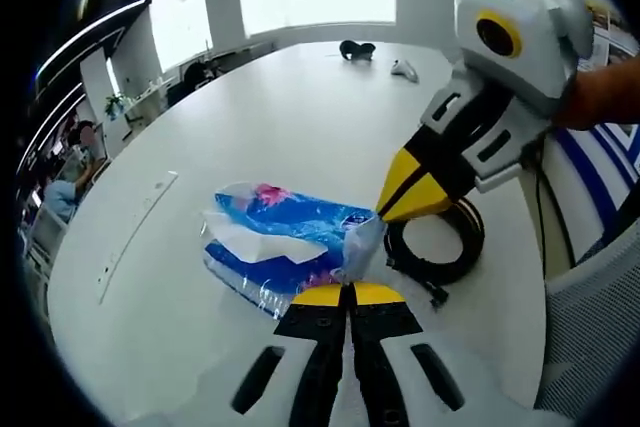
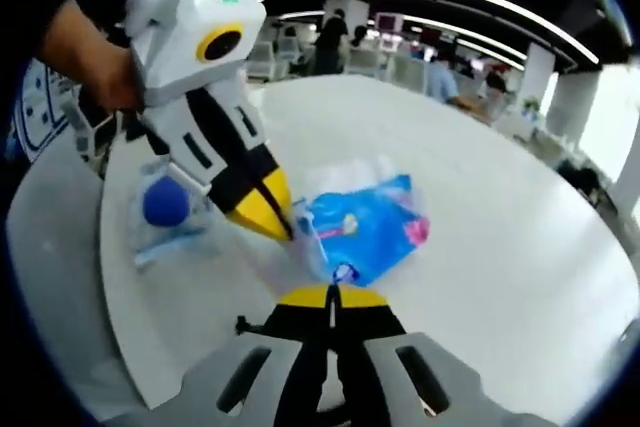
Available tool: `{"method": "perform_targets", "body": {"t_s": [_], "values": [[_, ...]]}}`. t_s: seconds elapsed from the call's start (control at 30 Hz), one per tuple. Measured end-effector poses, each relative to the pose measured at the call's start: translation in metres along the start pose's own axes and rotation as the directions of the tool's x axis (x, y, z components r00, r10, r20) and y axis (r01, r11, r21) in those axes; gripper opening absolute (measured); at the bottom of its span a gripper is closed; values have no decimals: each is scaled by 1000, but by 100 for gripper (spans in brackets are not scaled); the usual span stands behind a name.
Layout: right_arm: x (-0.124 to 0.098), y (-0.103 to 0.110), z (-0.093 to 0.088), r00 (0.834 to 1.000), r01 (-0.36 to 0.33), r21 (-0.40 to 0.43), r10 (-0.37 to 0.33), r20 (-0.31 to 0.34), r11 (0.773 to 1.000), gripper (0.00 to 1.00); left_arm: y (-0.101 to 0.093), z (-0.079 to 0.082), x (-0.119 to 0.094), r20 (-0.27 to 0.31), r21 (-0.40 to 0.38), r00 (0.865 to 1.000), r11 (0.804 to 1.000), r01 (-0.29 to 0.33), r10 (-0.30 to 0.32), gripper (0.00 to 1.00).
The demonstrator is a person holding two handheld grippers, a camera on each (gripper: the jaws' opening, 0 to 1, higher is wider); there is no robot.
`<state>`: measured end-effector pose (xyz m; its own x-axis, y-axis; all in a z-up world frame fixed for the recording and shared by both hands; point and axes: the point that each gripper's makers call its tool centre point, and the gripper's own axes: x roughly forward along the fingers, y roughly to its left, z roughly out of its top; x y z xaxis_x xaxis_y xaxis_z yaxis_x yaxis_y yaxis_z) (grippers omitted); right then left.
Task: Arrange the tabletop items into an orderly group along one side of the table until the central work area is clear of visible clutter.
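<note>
Lying just ahead of both hand-held grippers, left and right, jaws together, the blue tissue pack.

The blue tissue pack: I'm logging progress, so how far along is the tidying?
Nothing looks grouped yet. In hand: both grippers, left and right, pinch the blue tissue pack's wrapper at one end, mid-table. Left: the coiled black cable beside it, and two small items far across the white table.
</note>
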<state>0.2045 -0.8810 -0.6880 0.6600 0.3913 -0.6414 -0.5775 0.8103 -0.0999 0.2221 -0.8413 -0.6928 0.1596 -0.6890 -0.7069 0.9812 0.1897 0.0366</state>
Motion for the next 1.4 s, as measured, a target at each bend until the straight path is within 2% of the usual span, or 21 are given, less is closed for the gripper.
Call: {"method": "perform_targets", "body": {"t_s": [0.43, 0.67, 0.87, 1.1, 1.4], "values": [[18, -15, -12, 999, 10, 31, -8, -44, 999, 0, 16, -3, 25, -34, 26, 999, 1000, 14, -13, 0], [26, -13, -15, 999, -3, 53, 5, -47, 999, 0, 24, -19, 35, -93, 59, 995, 998, 25, -19, 2], [29, -5, -13, 999, -42, 80, 44, -24, 996, 0, 31, -27, 34, -116, 80, 993, 997, 9, 0, 5], [34, 0, -11, 998, -66, 69, 67, -10, 995, 7, 39, -27, 33, -111, 112, 993, 993, -24, 37, 17], [37, 4, -22, 995, -85, 85, 89, -38, 993, 7, 46, -28, 31, -109, 122, 992, 991, -48, 61, 19]]}}
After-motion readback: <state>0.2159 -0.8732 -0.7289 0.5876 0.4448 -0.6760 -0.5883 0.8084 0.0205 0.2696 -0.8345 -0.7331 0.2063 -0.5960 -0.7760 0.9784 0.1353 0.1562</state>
